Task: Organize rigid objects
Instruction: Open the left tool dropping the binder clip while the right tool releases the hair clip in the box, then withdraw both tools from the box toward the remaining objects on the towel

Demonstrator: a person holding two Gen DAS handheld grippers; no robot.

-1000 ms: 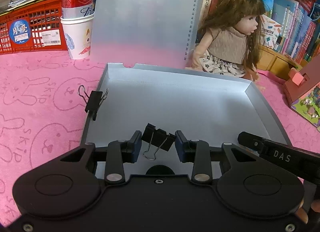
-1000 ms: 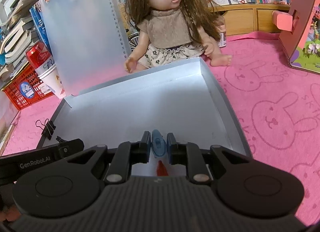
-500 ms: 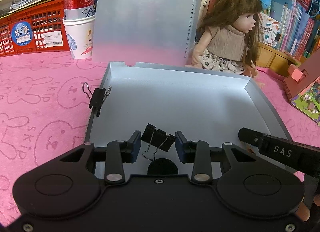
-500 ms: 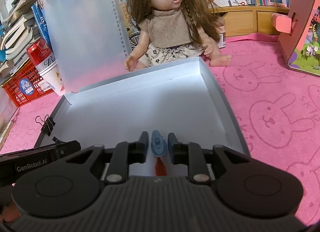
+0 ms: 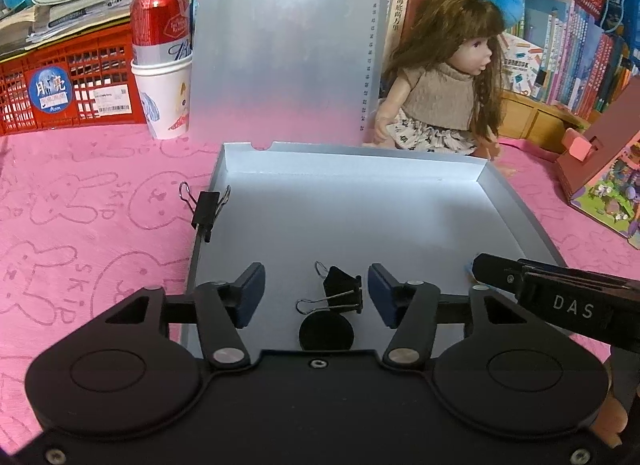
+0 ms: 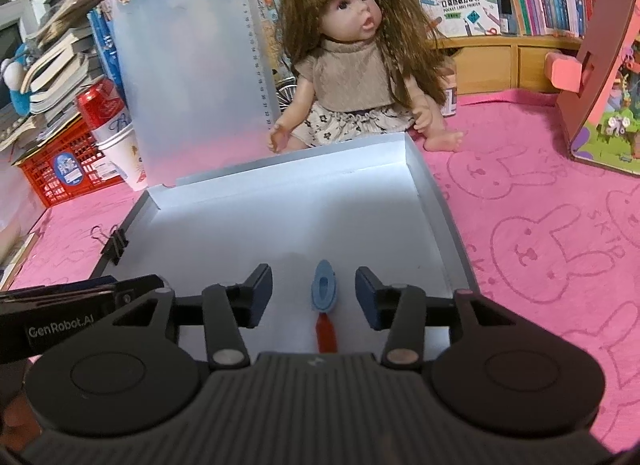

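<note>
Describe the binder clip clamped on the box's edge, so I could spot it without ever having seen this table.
Find the big shallow grey box lying open on the pink bunny-print cloth. Follow its left wall toward the paper cup holding a red can. The black binder clip bites onto that wall with its wire handles sticking up and out, unlike the other black clip, which lies loose on the box floor.

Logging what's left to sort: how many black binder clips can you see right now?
2. One binder clip lies on the box floor between the opening jaws of the left gripper, untouched. The other clip is clamped on the box's left wall. More could be hidden beneath the grippers.
</note>
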